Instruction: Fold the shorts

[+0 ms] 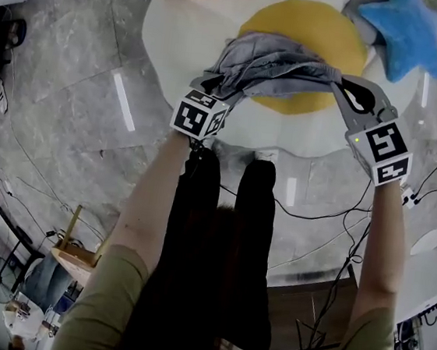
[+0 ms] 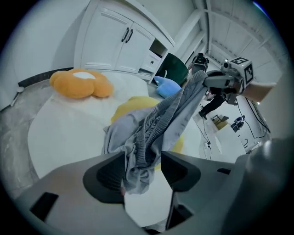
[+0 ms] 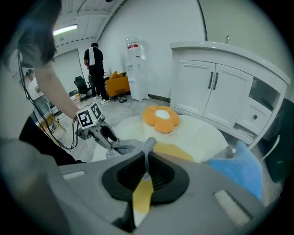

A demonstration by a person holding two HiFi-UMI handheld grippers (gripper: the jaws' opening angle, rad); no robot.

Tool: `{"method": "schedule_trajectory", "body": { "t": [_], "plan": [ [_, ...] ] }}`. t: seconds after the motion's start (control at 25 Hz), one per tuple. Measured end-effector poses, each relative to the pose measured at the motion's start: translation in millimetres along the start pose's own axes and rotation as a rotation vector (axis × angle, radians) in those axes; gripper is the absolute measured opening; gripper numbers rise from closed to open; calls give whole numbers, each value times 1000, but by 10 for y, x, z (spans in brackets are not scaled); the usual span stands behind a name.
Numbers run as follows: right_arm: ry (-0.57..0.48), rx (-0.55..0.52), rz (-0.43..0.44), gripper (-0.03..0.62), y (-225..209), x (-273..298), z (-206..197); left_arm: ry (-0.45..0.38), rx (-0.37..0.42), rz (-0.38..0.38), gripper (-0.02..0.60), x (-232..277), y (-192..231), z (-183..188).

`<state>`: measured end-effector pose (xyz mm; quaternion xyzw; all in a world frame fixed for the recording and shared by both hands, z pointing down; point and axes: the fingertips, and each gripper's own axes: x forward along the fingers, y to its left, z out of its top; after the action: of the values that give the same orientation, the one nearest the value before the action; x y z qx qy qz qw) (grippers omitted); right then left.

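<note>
Shorts point(image 1: 282, 66), grey and bunched, hang between our two claws above the yellow cushion point(image 1: 329, 34). Our right claw point(image 3: 146, 170) is pinched together on one edge. Our left claw point(image 2: 143, 165) stands apart, with cloth draping loosely between its pads.

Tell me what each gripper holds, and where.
Right gripper: shut on the shorts, pinching an edge at one end. Left gripper: jaws apart, the other end hanging between them, not gripped.
</note>
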<state>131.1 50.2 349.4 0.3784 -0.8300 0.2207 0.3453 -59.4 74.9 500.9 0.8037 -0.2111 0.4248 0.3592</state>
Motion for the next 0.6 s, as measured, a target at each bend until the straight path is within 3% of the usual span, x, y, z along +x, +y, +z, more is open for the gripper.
{"method": "schedule_trajectory", "body": {
  "t": [0.16,0.32,0.44,0.6],
  "plan": [
    [-15,-14,16,17,31,-59,82,-19,-18,28,238,30,-33,40],
    [-19,-29,29,17,26,-81,112,-31,-159,64,233,114,68,56],
    [-20,-21,27,17,-7,-74,66,-35,-223,71,201,179,110,64],
    [1,3,23,17,-42,-45,-85,-210,-382,-10,202,-17,88,283]
  ]
}}
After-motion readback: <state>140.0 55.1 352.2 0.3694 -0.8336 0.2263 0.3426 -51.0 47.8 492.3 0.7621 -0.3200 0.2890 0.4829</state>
